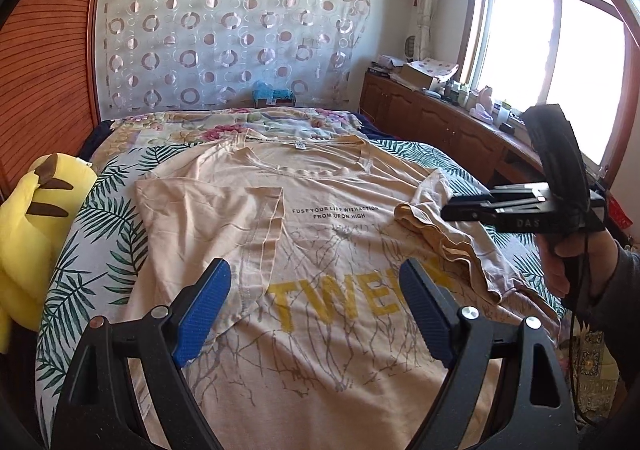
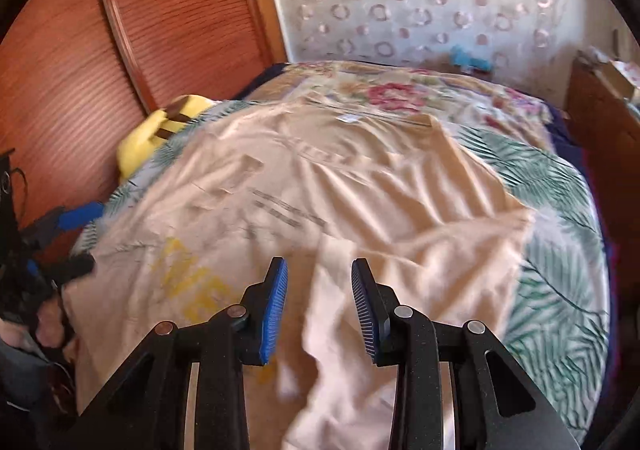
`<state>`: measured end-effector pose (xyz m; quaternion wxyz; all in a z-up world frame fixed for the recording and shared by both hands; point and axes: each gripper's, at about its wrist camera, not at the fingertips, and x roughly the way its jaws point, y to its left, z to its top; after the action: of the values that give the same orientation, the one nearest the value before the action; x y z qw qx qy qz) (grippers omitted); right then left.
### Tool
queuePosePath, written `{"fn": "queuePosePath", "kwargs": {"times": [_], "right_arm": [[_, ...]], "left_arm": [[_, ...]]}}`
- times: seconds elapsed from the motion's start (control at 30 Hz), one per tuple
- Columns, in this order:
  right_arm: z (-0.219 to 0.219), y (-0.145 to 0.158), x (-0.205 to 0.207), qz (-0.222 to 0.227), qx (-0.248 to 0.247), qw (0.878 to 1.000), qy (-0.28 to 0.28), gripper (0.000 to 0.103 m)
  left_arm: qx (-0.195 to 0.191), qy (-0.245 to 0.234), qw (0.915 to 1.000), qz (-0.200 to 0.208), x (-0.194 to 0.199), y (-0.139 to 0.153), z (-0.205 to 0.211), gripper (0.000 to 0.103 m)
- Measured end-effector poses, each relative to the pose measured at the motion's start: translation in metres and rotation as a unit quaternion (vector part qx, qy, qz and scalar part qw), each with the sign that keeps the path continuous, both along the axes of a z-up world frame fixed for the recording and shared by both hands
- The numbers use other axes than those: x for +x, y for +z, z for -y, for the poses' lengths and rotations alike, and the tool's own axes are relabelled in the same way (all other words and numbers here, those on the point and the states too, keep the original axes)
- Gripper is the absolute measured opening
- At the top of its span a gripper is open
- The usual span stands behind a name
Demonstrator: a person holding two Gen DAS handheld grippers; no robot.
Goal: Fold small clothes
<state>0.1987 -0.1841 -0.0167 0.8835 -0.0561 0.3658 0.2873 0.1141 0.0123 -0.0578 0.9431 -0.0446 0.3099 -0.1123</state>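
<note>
Shirt (image 1: pixel 328 290) flat on bed (image 1: pixel 80 250), left sleeve folded in; left gripper (image 1: pixel 316 306) fingers apart above it, right gripper (image 2: pixel 320 310) fingers apart over bunched right sleeve (image 1: pixel 448 242), which risks folding in crooked.

Blurred beige T-shirt (image 2: pixel 320 186) spread on leaf-print bedcover (image 2: pixel 560 270), right tongs (image 2: pixel 319 302) parted above bunched sleeve, yellow plush (image 2: pixel 148 138) beyond

Yellow plush toy (image 1: pixel 36 234) crowds bed's left edge against wooden headboard (image 1: pixel 48 62); wooden cabinet (image 1: pixel 440 118) lines the right side. Above T-shirt (image 1: pixel 320 250): open air.
</note>
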Motion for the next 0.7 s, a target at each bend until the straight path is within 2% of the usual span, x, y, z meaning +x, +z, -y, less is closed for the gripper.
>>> {"fn": "queuePosePath", "kwargs": {"times": [0.2, 0.43, 0.57, 0.7], "right_arm": [[-0.007, -0.023, -0.016, -0.022, -0.032, 0.999, 0.018, 0.034], [-0.037, -0.023, -0.016, -0.029, 0.0, 0.996, 0.083, 0.034], [-0.026, -0.018, -0.009, -0.013, -0.001, 0.998, 0.067, 0.034], [-0.003, -0.007, -0.001, 0.021, -0.02, 0.999, 0.027, 0.034]], "left_arm": [[0.005, 0.007, 0.9999, -0.007, 0.006, -0.006, -0.007, 0.087], [0.016, 0.022, 0.9996, -0.013, 0.022, -0.003, -0.032, 0.087], [0.029, 0.034, 0.9988, -0.021, 0.038, 0.001, -0.055, 0.087], [0.035, 0.032, 0.9982, -0.036, 0.061, 0.0, -0.079, 0.087]]}}
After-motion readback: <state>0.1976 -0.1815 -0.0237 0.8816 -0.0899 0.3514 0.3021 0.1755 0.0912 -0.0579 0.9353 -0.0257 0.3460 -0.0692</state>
